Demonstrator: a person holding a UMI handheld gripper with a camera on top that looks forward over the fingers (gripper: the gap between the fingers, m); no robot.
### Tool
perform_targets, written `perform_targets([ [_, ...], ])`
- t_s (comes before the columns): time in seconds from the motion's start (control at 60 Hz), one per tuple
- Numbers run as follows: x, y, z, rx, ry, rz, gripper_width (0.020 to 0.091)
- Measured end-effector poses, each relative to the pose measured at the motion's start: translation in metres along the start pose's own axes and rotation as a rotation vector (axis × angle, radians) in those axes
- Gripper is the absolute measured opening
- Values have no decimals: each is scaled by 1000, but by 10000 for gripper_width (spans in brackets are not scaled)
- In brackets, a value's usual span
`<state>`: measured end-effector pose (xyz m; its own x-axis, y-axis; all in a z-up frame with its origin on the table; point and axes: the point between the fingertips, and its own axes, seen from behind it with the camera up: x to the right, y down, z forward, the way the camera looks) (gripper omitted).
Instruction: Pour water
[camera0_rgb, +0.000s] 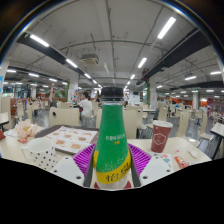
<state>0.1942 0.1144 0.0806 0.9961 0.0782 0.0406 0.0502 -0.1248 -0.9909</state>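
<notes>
A green plastic bottle (112, 140) with a yellow label and a dark cap stands upright between my gripper's (112, 165) two fingers. Both purple pads (84, 157) press against its sides, so the gripper is shut on it. The bottle's base is hidden below the fingers. A red paper cup (160, 135) stands on the table (192, 152) ahead and to the right of the bottle, beyond the fingers.
A patterned tray or paper (72, 139) lies on the table to the left. A small snack item (24, 131) sits further left. Behind are cafeteria tables and chairs (67, 116), a seated person (86, 105) and ceiling strip lights.
</notes>
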Motion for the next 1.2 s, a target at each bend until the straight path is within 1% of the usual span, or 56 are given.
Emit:
perform_targets([
  [0.033, -1, 6, 4, -27, -4, -6, 586],
  [0.05, 0, 11, 7, -47, -1, -9, 612],
  [0.067, 7, 21, -5, -60, 2, -11, 649],
  [0.1, 8, 25, -6, -83, 8, -4, 736],
  [0.117, 8, 26, -6, -89, 9, -2, 789],
  [0.15, 9, 24, -7, -86, 14, -3, 868],
  [0.2, 8, 18, -13, -85, 28, -10, 838],
  [0.25, 13, 15, -18, -82, 47, -6, 855],
  [0.333, 13, 6, -31, -76, 75, 24, 849],
  [0.433, 22, -7, -65, -68, 107, 59, 849],
  [0.5, 16, -16, -100, -56, 144, 86, 850],
  [0.583, -9, -24, -149, -55, 130, 75, 851],
  [0.75, -70, -23, -249, -77, 152, 15, 856],
  [0.9, -129, -10, -321, -69, 125, 40, 855],
  [0.983, -145, -12, -347, -41, 136, 37, 854],
  [1.05, -151, -8, -363, -44, 159, 22, 851],
  [1.133, -160, -6, -377, -34, 154, 10, 852],
  [1.2, -164, -3, -384, -47, 155, 12, 854],
])
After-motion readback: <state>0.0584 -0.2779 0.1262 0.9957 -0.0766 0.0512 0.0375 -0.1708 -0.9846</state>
